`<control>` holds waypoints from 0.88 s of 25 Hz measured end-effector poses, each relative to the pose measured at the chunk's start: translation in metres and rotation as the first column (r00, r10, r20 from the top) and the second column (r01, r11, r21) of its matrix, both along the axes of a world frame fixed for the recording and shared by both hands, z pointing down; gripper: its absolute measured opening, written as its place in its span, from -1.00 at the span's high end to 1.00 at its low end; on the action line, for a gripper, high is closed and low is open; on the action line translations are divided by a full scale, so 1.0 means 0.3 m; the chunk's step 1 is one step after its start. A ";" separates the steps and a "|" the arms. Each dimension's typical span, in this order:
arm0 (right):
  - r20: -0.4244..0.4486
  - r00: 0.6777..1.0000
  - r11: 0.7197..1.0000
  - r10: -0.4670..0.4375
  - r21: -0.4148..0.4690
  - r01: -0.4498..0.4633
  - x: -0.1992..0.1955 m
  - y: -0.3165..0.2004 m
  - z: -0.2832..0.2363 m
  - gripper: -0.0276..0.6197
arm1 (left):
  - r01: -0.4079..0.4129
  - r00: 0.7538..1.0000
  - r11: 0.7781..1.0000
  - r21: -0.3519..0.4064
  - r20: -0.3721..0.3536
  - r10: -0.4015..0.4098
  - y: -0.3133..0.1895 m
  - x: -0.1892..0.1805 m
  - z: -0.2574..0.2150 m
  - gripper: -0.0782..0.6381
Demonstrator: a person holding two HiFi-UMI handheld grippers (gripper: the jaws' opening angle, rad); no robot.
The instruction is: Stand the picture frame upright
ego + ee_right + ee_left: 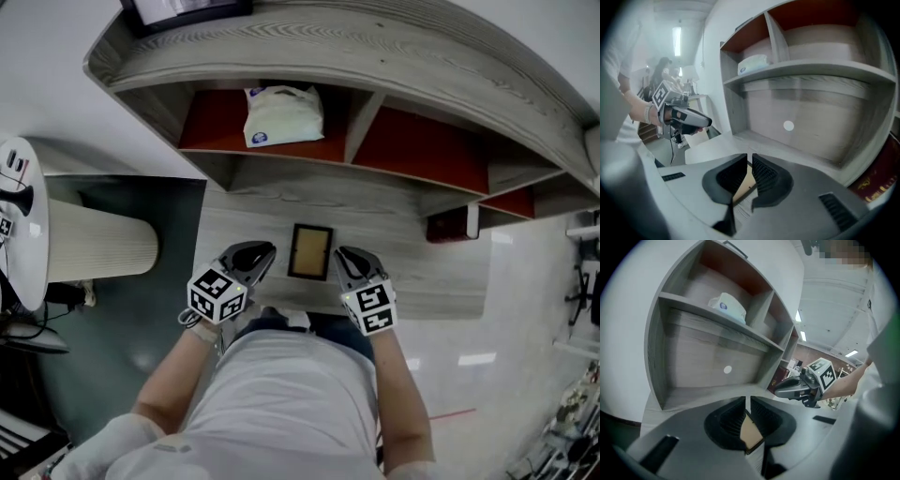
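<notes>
**Evidently not begun: frame flat on the desk**

The frame (310,251) lies flat, face up, on the desk (422,272) near its front edge, between the two grippers. The left gripper (263,253) sits just beside the frame's left edge and the right gripper (343,256) just beside its right. Both have their jaws pressed together with nothing in them. Each gripper view shows the frame below the closed jaws, not within them.

Judging by how it lies, no step is done. The frame has yet to be gripped, tilted up and set on its stand.

The desk is pale wood grain under a curved hutch of red-backed cubbies, and a white bag (281,114) sits in one of them. A lampshade (98,248) stands to the left. The floor is pale and glossy.
</notes>
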State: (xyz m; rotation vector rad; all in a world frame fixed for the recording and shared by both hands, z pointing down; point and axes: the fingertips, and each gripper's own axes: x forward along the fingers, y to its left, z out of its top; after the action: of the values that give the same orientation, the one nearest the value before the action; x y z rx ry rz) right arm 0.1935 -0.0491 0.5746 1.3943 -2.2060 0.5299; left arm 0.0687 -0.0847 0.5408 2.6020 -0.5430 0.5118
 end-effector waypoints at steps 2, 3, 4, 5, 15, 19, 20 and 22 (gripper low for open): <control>0.000 1.000 0.999 -0.020 -0.047 0.020 -0.006 0.007 0.063 0.84 | 0.000 1.000 1.000 -0.029 0.013 0.000 0.010 0.012 0.051 0.73; 0.002 1.000 0.997 -0.030 -0.069 0.030 -0.011 0.011 0.092 0.84 | 0.003 1.000 0.999 -0.043 0.019 -0.003 0.014 0.018 0.076 0.72; 0.003 0.999 0.995 -0.043 -0.087 0.043 -0.016 0.016 0.119 0.84 | 0.006 1.000 0.998 -0.056 0.026 -0.005 0.018 0.023 0.102 0.72; 0.002 0.998 0.993 -0.058 -0.103 0.058 -0.022 0.020 0.144 0.84 | 0.008 0.999 0.998 -0.066 0.035 -0.006 0.022 0.027 0.128 0.70; -0.183 0.900 0.905 -0.397 -0.240 0.351 -0.043 0.086 0.364 0.84 | 0.039 0.995 0.985 -0.168 0.094 -0.024 0.077 0.035 0.345 0.64; -0.272 0.791 0.830 -0.548 -0.297 0.473 -0.037 0.092 0.413 0.84 | 0.069 0.995 0.978 -0.196 0.087 -0.053 0.104 0.017 0.365 0.64; -0.291 0.758 0.807 -0.584 -0.311 0.502 -0.037 0.092 0.425 0.84 | 0.077 0.994 0.977 -0.199 0.088 -0.060 0.110 0.010 0.368 0.64; -0.326 0.686 0.758 -0.650 -0.339 0.557 -0.041 0.093 0.446 0.84 | 0.092 0.993 0.974 -0.206 0.089 -0.074 0.124 -0.008 0.373 0.64</control>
State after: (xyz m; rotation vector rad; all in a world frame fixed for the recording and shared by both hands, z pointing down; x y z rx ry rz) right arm 0.1813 -0.0214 0.7085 0.5164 -1.9987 0.1762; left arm 0.0665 -0.0475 0.6528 2.3562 -0.5880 0.6144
